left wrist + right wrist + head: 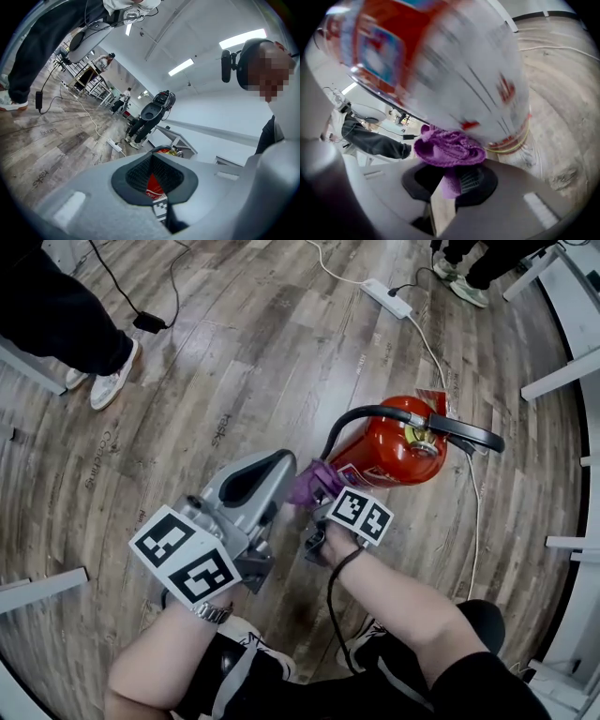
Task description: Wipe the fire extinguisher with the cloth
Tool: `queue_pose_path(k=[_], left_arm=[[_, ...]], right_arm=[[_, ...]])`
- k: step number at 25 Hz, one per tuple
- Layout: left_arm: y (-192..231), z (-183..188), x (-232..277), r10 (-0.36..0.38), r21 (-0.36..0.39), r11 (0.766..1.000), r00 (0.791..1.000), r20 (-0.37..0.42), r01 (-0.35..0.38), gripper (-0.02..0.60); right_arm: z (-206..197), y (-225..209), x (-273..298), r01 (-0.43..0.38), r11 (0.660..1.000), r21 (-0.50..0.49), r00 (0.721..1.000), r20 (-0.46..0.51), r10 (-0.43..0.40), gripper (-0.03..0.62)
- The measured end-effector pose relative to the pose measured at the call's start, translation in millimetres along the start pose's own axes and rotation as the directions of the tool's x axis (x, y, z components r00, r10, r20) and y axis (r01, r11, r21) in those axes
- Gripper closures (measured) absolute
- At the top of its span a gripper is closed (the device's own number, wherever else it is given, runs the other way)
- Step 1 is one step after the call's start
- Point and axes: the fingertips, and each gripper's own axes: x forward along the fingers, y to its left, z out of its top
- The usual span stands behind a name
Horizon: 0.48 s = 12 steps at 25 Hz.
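A red fire extinguisher (394,454) stands on the wood floor, seen from above, with a black hose (361,416) and a black handle (466,434). My right gripper (319,493) is shut on a purple cloth (307,484), which presses against the cylinder's left side. In the right gripper view the cloth (449,149) bunches beyond the jaws of the right gripper (452,180), against the blurred cylinder (440,61). My left gripper (281,465) hangs just left of the extinguisher, shut and holding nothing. In its own view the left gripper (154,177) shows a sliver of the red extinguisher (153,185) between its pads.
A white power strip (387,298) with cables lies on the floor beyond the extinguisher. A bystander's shoe (112,381) is at the upper left, other feet (461,282) at the top right. White furniture legs (561,379) line the right side. My own feet (366,643) are below.
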Motion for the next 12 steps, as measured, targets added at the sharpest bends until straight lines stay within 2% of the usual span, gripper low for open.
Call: queue_pose_path(k=[4,6,8,10,11,12], left_arm=[[6,1,7,0.015,-0.003,1.000,1.000,0.005,-0.015,0.584],[8,5,11,0.019,-0.015,1.000,1.000,0.022,-0.019,0.584],[4,12,17,-0.012,-0.009,1.000,0.999,0.045,0.012,0.584],[-11,14,21,-0.108,-0.005,0.994,0.993,0.039,0.108,0.584],[-22,12,23,-0.182,-0.016,0.983,0.983,0.025,0.183,0.584],[-34,9,23,-0.266,-0.035,0.963,0.964,0.009,0.266,0.583]], right_arm=[[30,80,-69,-0.153,0.984,-0.091,0.988,-0.034,0.151,0.522],[44,121,-110,-0.250,0.963,-0.103,0.968,-0.040,0.247,0.522],[60,155,-151,-0.332,0.935,-0.124,0.943,-0.030,0.331,0.522],[74,185,-189,-0.438,0.882,-0.174,0.897,-0.019,0.442,0.522],[79,199,-206,-0.495,0.841,-0.220,0.865,-0.025,0.502,0.522],[83,208,-220,-0.540,0.796,-0.273,0.834,-0.045,0.551,0.522]])
